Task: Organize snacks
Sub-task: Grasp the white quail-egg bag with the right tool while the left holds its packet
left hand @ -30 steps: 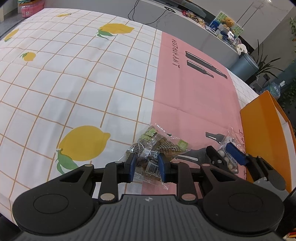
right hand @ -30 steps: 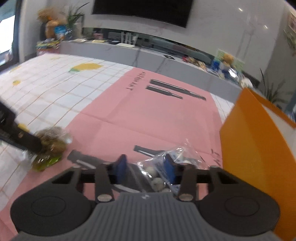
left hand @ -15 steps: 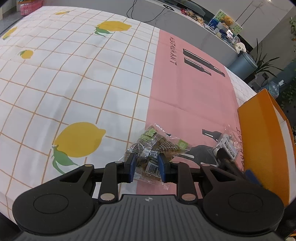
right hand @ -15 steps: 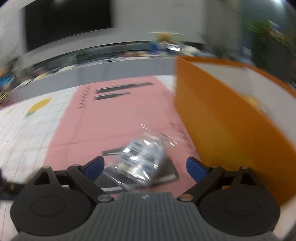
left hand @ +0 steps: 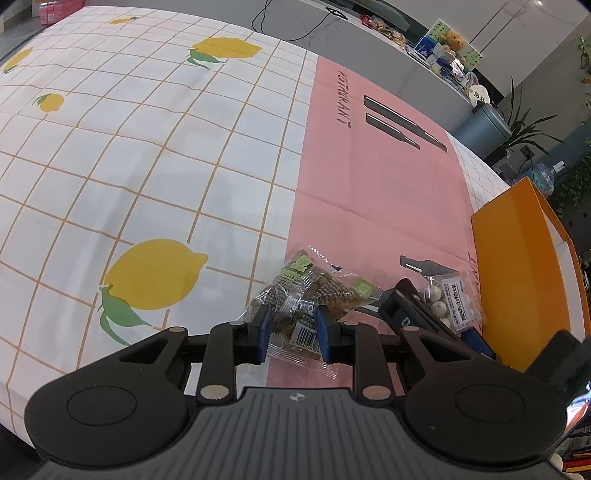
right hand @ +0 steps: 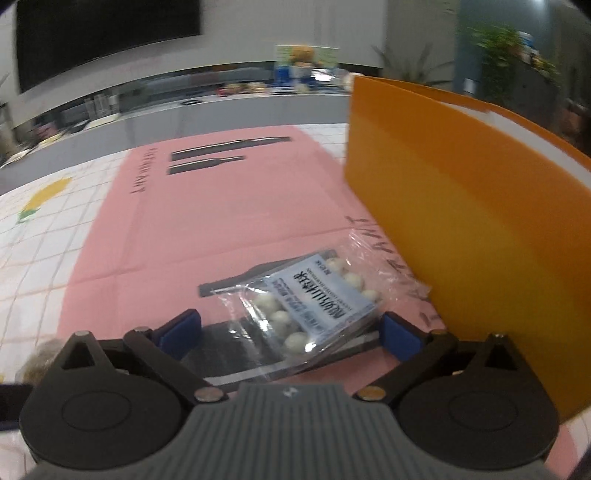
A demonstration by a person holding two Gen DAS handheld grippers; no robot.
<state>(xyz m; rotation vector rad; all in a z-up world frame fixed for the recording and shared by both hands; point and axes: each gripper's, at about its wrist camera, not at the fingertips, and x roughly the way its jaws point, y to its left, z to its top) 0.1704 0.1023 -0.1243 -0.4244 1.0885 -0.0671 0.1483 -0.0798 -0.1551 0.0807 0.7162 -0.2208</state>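
While the left gripper (left hand: 291,334) clamps the brown snack packet (left hand: 301,295), the right gripper's (right hand: 290,330) jaws, closing, straddle the candy bag (right hand: 314,295) unpressed.

I seem to be working in a home living or dining room. My table wears a lemon-print tablecloth (left hand: 155,155) with a pink placemat (left hand: 373,192) on it. Behind runs a long grey counter (right hand: 221,110) crowded with small things, a soft toy (right hand: 303,55) among them. A big dark screen (right hand: 103,33) hangs on the wall, and potted plants (left hand: 524,125) stand nearby.
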